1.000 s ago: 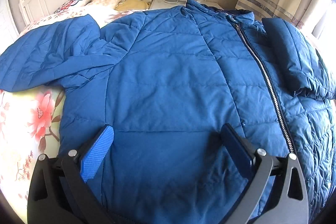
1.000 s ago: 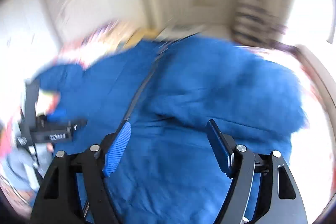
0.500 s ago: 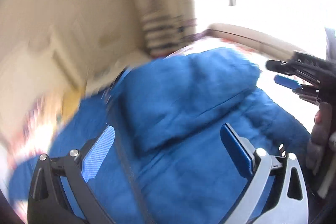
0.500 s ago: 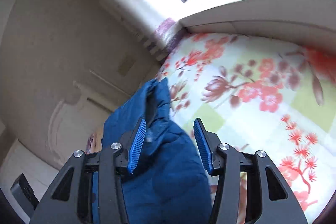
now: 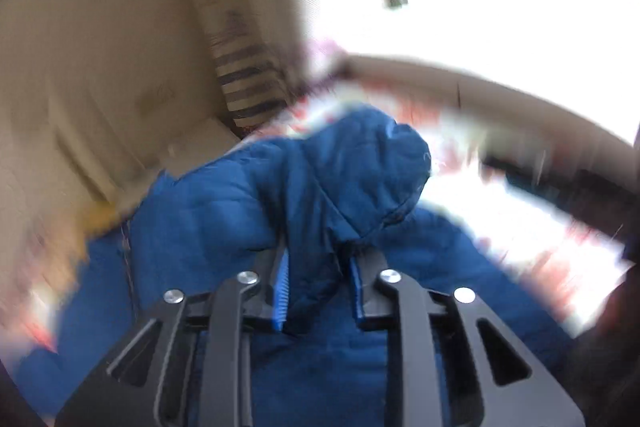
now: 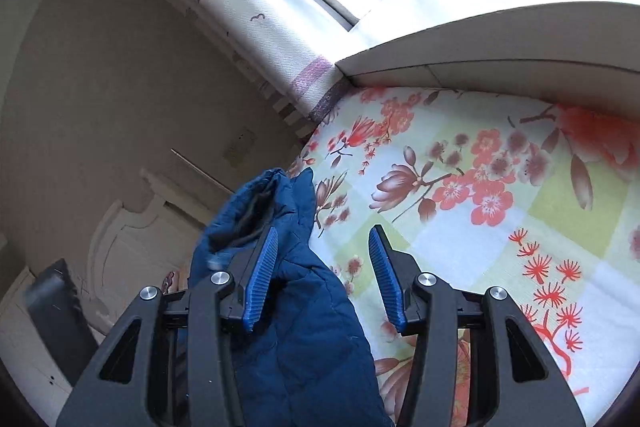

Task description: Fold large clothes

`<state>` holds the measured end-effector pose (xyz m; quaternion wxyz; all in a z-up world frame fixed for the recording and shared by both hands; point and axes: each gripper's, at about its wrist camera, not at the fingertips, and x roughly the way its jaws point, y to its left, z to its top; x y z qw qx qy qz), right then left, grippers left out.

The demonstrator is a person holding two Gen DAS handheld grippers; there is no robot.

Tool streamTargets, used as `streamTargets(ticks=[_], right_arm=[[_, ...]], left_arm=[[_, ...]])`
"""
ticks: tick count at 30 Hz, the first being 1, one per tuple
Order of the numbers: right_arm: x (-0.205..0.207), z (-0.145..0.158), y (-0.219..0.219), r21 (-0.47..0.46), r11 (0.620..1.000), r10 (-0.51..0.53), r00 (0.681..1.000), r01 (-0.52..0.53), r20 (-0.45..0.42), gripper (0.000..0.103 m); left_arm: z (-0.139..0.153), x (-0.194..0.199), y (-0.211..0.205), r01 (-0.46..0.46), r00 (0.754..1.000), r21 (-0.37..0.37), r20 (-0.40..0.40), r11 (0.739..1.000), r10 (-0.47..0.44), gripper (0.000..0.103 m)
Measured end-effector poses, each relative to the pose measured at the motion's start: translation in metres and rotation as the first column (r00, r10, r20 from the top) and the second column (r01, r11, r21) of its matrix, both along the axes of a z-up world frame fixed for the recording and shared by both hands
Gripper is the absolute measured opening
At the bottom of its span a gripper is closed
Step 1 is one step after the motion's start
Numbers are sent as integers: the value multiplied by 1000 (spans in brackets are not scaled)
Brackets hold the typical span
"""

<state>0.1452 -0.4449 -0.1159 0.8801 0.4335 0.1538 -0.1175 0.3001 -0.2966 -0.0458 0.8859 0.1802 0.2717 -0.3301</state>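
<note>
Blue quilted jacket (image 5: 248, 211) is pinched in the left tongs (image 5: 318, 291); right tongs (image 6: 322, 277) gape apart.

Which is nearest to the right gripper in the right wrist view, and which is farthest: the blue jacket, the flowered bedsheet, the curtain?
1. Blue jacket: between the fingers of the right gripper, toward the left one.
2. Flowered bedsheet: beneath and ahead, to the right.
3. Curtain: farthest, upper left by the window.
</note>
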Motion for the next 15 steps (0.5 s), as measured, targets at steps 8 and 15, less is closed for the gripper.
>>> streamTargets(ticks=[8,15], right_arm=[[10,-2,5,-37,999,36,999,-37,-29,49],[14,0,9,-74,996,42,998,-46,-50,49]], left_arm=[[6,80,267,-488,825,-658,-562,573,57,33],[-74,87,361,-729,626,-494,-760,473,172,70]])
